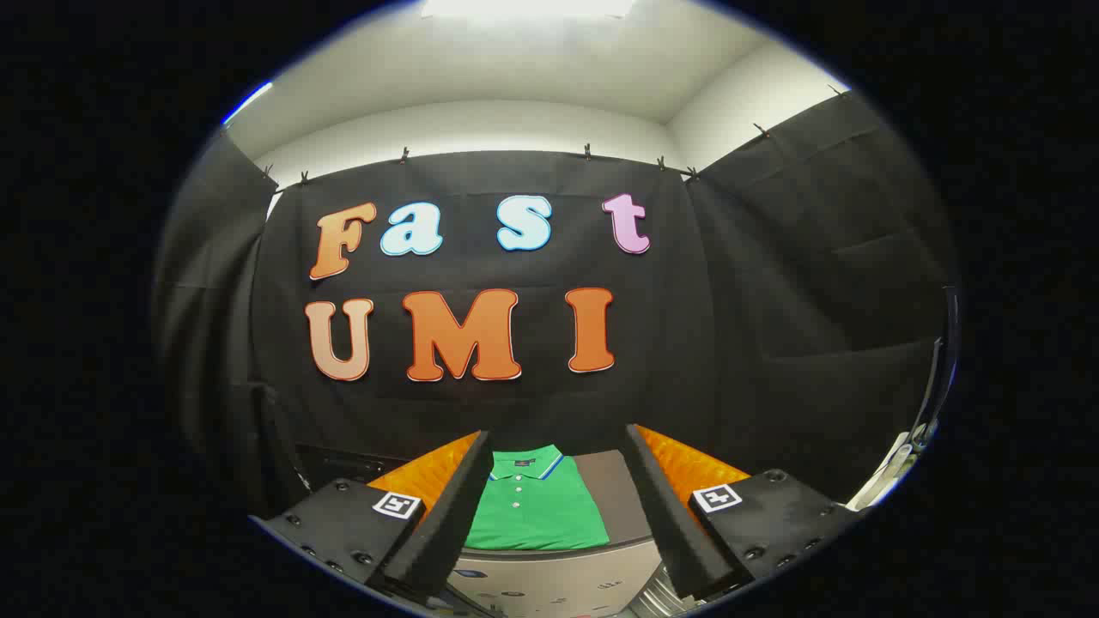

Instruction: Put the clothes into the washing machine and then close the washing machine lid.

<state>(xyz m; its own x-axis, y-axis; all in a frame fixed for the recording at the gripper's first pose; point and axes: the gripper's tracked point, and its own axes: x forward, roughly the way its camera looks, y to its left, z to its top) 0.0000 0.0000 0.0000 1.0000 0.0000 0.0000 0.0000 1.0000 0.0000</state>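
Gripper view first, and the gripper point(558, 515) has its two fingers point(446, 524) spread wide, nothing caught between them and neither one touching anything. Framed in the gap just ahead sits the folded green polo shirt with a striped collar and a short row of buttons point(537, 511), lying flat and neat, collar pointing away from the fingers. It rests on a grey flat top point(614, 493), and the bare part of that surface runs along the shirt's right side. Below the shirt, a pale front panel point(549, 584) drops away from the top's near edge. Beyond it all hangs the black cloth booth wall point(773, 326), clipped up along its upper edge.
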